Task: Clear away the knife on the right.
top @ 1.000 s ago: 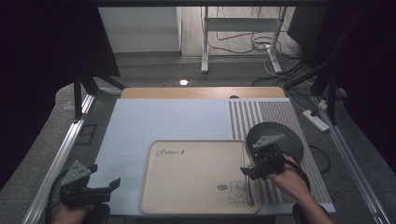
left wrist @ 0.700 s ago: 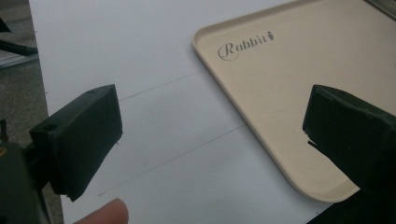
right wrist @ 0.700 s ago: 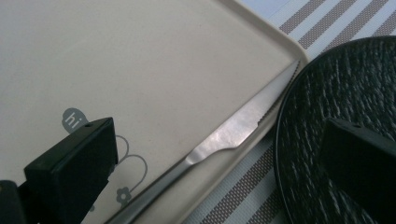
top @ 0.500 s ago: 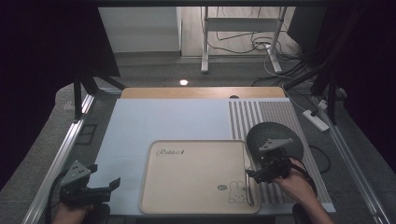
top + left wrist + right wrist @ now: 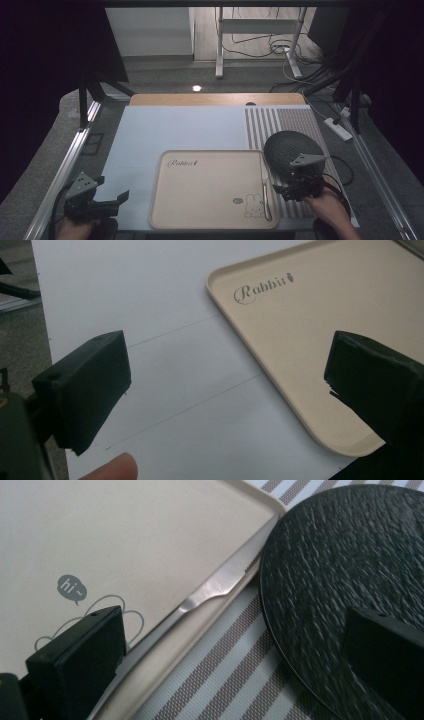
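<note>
A beige tray (image 5: 210, 185) printed with "Rabbit" lies at the table's front centre. A steel knife (image 5: 265, 192) rests along its right rim, blade pointing away from me. In the right gripper view the knife (image 5: 220, 582) runs diagonally between the tray (image 5: 125, 540) and a round black plate (image 5: 340, 565). My right gripper (image 5: 286, 191) stands open just right of the knife, over the plate's near edge, its jaws (image 5: 232, 645) wide apart and empty. My left gripper (image 5: 116, 201) is open at the front left, its jaws (image 5: 227, 375) spanning the tray's corner (image 5: 310, 315) and holding nothing.
The black plate (image 5: 292, 150) sits on a striped mat (image 5: 295, 120) at the right. A white sheet (image 5: 175, 130) covers the table behind and left of the tray. Metal rails run down both sides, and cables lie on the floor beyond.
My right gripper has drawn back toward me and slightly right, away from the tray's right rim. The left gripper has stayed put.
</note>
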Demonstrator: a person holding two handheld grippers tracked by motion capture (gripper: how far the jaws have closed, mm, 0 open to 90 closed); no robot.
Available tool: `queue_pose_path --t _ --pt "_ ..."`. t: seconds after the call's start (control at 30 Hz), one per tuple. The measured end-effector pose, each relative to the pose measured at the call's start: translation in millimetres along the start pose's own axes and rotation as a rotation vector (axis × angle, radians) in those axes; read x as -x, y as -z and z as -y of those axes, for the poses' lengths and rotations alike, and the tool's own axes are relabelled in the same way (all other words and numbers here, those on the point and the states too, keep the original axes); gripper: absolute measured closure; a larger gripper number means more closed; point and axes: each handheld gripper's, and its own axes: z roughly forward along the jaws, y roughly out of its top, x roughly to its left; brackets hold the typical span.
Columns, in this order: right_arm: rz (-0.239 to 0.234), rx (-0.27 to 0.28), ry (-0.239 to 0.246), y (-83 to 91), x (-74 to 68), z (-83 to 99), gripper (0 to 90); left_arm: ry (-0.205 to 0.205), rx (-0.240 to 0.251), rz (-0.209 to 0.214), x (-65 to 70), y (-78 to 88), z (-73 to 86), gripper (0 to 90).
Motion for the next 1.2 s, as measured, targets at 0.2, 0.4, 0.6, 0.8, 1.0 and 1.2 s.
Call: queue_pose_path --t 0.2,0.4,0.6,0.8,1.0,1.2 --pt "-0.004 0.031 -0.025 9.4 3.1 6.4 0.0 -0.001 0.0 -0.001 0.2 0.0 -0.1 4.8" --pt "-0.001 0.056 -0.046 17.2 5.2 9.5 0.0 -0.001 -0.002 -0.002 0.2 -0.2 -0.2 4.8" --pt "0.005 0.046 -0.039 20.8 5.0 11.3 0.0 0.0 -0.004 -0.003 0.2 -0.3 -0.3 4.8" --pt "0.016 0.044 -0.057 25.5 6.6 13.9 0.0 0.0 -0.006 -0.005 0.3 -0.5 -0.3 4.8" --pt "0.022 0.062 -0.095 31.7 10.6 18.2 0.0 -0.004 -0.009 -0.007 0.6 -0.7 -0.4 4.8" --pt "0.03 0.06 -0.101 36.7 11.5 21.7 0.0 -0.001 -0.009 -0.006 0.2 -0.6 -0.2 4.8"
